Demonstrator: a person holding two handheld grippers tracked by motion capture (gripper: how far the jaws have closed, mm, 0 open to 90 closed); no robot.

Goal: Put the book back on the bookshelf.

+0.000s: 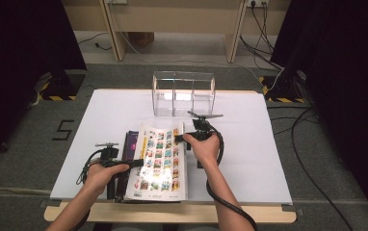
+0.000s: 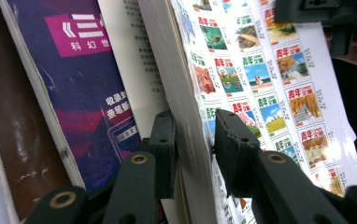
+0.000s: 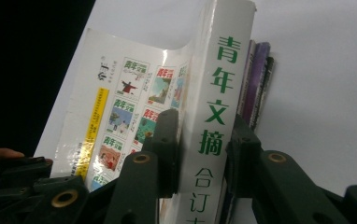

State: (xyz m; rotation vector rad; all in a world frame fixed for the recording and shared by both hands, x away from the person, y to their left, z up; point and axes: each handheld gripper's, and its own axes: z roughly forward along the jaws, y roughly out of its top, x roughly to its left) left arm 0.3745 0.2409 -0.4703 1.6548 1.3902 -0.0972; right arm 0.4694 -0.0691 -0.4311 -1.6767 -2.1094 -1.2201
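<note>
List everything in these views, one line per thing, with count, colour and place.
thick book: one, white cover with small colour pictures, top of the stack at the table's near edge.
purple magazine: one, purple and blue, under the thick book.
clear box: one, transparent, divided, far side of the table.
table: one, white top.
left gripper: one, black, fingers on the thick book's page edge.
right gripper: one, black, fingers on the thick book's spine.
hands: two, at the stack's left and right.
</note>
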